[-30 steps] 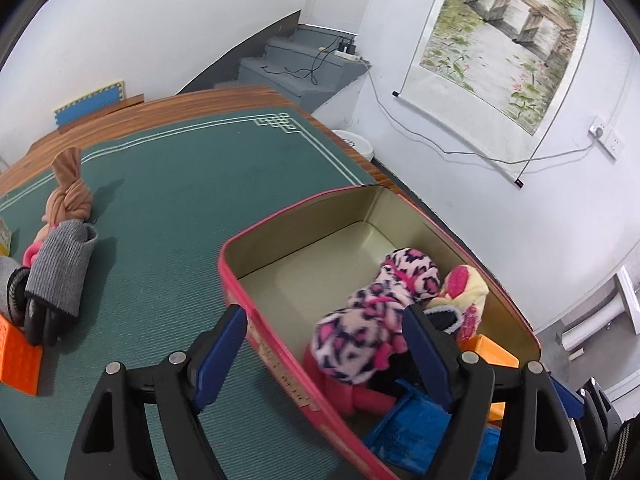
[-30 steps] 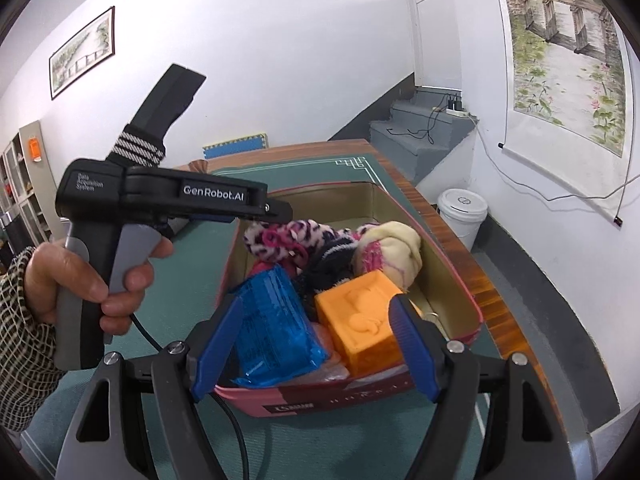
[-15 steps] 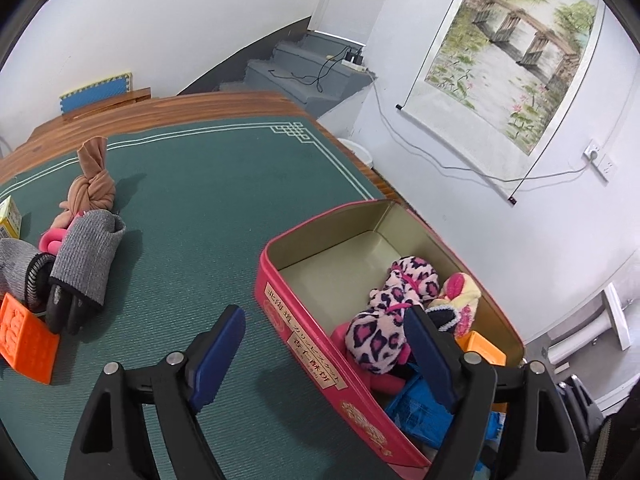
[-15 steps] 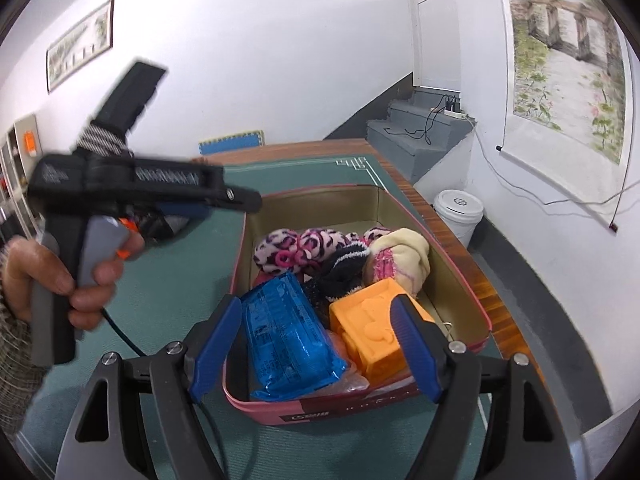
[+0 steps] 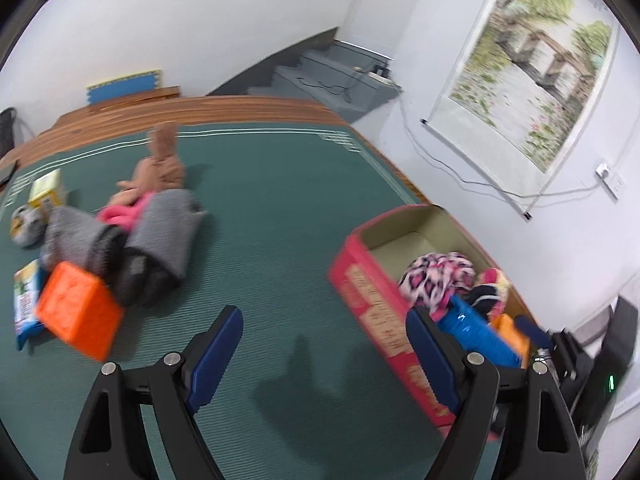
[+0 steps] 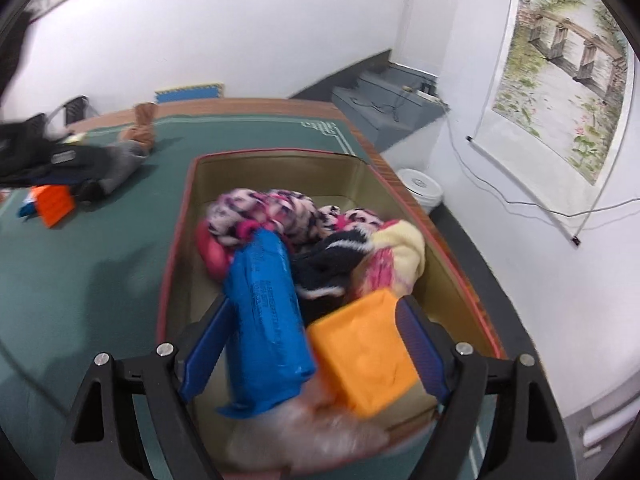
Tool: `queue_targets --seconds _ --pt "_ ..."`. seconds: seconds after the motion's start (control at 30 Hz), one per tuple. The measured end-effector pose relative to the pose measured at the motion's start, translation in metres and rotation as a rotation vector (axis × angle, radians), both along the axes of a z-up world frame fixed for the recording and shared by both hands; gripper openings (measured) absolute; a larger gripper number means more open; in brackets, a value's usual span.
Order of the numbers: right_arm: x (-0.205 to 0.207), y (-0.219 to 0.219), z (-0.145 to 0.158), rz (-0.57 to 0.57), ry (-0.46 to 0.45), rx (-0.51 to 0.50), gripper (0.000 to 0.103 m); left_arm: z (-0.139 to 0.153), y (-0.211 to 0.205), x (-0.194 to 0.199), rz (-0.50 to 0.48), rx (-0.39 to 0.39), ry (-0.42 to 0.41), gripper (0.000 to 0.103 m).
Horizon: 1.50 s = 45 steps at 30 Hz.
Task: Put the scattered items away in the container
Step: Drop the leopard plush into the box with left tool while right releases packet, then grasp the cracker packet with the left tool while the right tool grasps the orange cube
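Left gripper (image 5: 322, 354) jaws wide apart, nothing between them – just bare green table mat (image 5: 280, 208) under it. They've just been opening a bit more.

Right gripper (image 6: 310, 342) over the near end of the red rectangular tin container (image 6: 192, 184), jaws spread and just been opening further. Blue plastic-wrapped pack (image 6: 266, 312) and orange plastic block (image 6: 362, 354) sit between them; can't see pads pressing on either.

Also in the tin: pink/black leopard-print fleece item (image 6: 276, 208), cream-and-pink knit piece (image 6: 394, 256), a dark knit item w/ white stripes (image 6: 330, 264).

Still out on the mat, far-left pile, well apart from the tin – second orange block (image 5: 78, 314), grey knit gloves w/ black fingers (image 5: 160, 240), tan knotted cloth (image 5: 160, 164), small yellow carton (image 5: 48, 192), a printed snack packet (image 5: 24, 300). Frames are motion-blurred.
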State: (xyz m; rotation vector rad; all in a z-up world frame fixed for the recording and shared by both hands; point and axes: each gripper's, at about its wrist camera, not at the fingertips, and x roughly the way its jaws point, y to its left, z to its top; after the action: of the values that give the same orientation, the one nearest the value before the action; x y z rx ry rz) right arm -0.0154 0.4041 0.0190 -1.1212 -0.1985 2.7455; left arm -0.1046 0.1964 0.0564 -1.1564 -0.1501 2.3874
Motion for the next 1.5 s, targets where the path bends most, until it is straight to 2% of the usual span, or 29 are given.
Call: queue_targets --seconds 0.07,0.2,0.37,0.47,0.53,0.67,0.87,1.03,1.1,1.27,1.3,1.37,1.4,1.43,1.5 --pt "-0.006 -0.001 0.002 -0.016 -0.014 -0.008 0.084 -0.001 -0.024 0.0 0.044 -0.01 0.013 0.085" --pt "0.002 -0.021 0.027 0.016 0.058 -0.035 0.085 -0.004 -0.084 -0.003 0.175 -0.056 0.03 0.085" --pt "0.011 -0.07 0.061 0.142 0.188 -0.112 0.086 -0.015 -0.153 -0.01 0.336 -0.07 0.006 0.085" --pt "0.0 -0.1 0.063 0.21 0.179 -0.186 0.086 -0.023 -0.188 -0.017 0.416 -0.095 -0.017 0.085" --pt "-0.011 -0.121 0.059 0.247 0.14 -0.235 0.086 -0.032 -0.203 -0.023 0.45 -0.119 -0.034 0.085" --pt "-0.032 -0.156 0.044 0.296 0.07 -0.304 0.086 -0.049 -0.215 -0.04 0.464 -0.149 -0.079 0.085" --pt "-0.047 -0.187 0.024 0.323 0.047 -0.325 0.086 -0.061 -0.21 -0.065 0.433 -0.206 -0.084 0.085" --pt "-0.055 -0.196 0.007 0.316 0.039 -0.317 0.086 -0.069 -0.218 -0.08 0.45 -0.181 -0.085 0.085" --pt "-0.058 -0.196 0.0 0.313 0.027 -0.319 0.086 -0.078 -0.221 -0.083 0.46 -0.177 -0.112 0.085" --pt "-0.061 -0.199 -0.011 0.322 -0.006 -0.307 0.086 -0.077 -0.217 -0.083 0.443 -0.207 -0.07 0.085" --pt "-0.062 -0.201 -0.012 0.328 -0.012 -0.303 0.086 -0.077 -0.216 -0.082 0.443 -0.212 -0.061 0.083" --pt "-0.065 -0.206 -0.013 0.343 -0.027 -0.3 0.086 -0.076 -0.215 -0.08 0.442 -0.223 -0.044 0.055" --pt "-0.067 -0.208 -0.014 0.35 -0.034 -0.3 0.086 -0.076 -0.215 -0.08 0.439 -0.229 -0.04 0.048" --pt "-0.069 -0.211 -0.013 0.366 -0.044 -0.31 0.086 -0.075 -0.214 -0.078 0.44 -0.231 -0.036 0.043" --pt "-0.074 -0.218 -0.012 0.404 -0.052 -0.328 0.086 -0.074 -0.216 -0.076 0.431 -0.206 -0.04 0.043"
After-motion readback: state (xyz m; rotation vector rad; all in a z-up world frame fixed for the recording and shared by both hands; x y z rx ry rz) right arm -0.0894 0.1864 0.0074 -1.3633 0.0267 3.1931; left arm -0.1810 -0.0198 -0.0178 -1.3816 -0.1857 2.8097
